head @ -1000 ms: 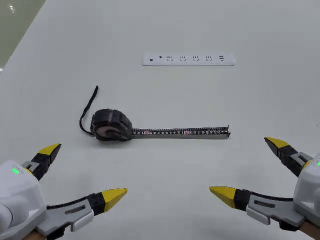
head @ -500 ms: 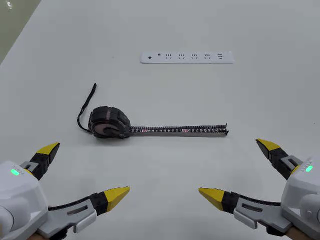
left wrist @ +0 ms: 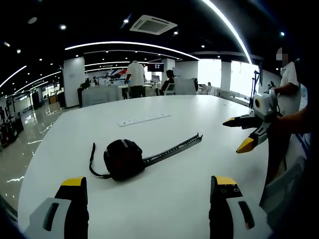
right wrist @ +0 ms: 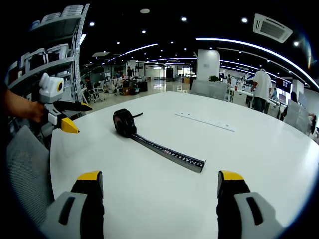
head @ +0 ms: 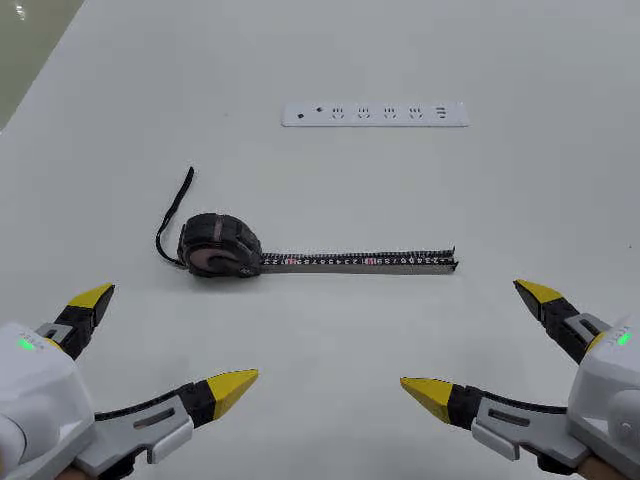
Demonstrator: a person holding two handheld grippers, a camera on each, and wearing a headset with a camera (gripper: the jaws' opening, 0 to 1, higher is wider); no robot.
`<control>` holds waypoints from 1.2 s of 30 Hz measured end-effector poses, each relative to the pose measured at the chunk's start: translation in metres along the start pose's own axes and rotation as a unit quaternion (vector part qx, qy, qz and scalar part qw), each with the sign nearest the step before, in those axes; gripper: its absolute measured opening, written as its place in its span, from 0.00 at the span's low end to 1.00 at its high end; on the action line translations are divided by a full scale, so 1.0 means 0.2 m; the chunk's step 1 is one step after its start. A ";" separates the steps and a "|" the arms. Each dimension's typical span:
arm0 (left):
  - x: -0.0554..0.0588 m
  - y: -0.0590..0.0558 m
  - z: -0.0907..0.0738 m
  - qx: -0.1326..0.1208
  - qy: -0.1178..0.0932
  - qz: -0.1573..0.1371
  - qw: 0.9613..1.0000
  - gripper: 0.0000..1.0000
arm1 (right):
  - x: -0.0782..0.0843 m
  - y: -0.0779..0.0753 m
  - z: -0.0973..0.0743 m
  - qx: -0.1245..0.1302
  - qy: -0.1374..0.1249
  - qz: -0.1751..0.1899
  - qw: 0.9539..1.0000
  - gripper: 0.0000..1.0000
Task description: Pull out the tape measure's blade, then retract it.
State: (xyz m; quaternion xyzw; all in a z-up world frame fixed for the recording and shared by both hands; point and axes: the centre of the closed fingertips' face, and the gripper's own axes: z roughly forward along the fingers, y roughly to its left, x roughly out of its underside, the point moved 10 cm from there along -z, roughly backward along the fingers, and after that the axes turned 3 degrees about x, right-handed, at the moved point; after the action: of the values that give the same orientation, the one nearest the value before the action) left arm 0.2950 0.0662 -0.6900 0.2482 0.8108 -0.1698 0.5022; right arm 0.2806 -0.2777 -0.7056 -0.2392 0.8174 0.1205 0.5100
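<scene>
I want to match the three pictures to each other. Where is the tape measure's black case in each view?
Head view: the case left of centre, its blade running right.
Left gripper view: the case just left of centre, above the jaws.
Right gripper view: the case up and left of centre.
Shared landmark: the white power strip.

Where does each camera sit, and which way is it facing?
Head view: on the headset, looking down at the tape measure; left gripper and right gripper at bottom.
Left gripper view: on the left gripper, facing the tape measure; own jaws, right gripper beyond.
Right gripper view: on the right gripper, facing the blade; own jaws, left gripper beyond.
Shared: tape measure and power strip in all.
</scene>
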 end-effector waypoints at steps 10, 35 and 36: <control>0.00 0.00 0.01 0.002 0.001 0.001 1.000 1.00 | 0.00 0.00 0.00 -0.002 0.000 0.002 1.000 0.97; -0.02 -0.01 0.13 -0.008 -0.009 -0.015 1.000 1.00 | 0.04 -0.15 0.09 -0.040 0.006 -0.001 0.999 0.96; -0.03 -0.01 0.13 -0.009 -0.010 -0.017 1.000 1.00 | 0.04 -0.16 0.09 -0.042 0.007 -0.001 0.999 0.95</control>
State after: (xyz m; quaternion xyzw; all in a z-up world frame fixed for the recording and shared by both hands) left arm 0.3149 0.0486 -0.6968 0.2283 0.8114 -0.1730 0.5095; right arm 0.3078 -0.2987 -0.7191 -0.2623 0.8150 0.1524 0.4938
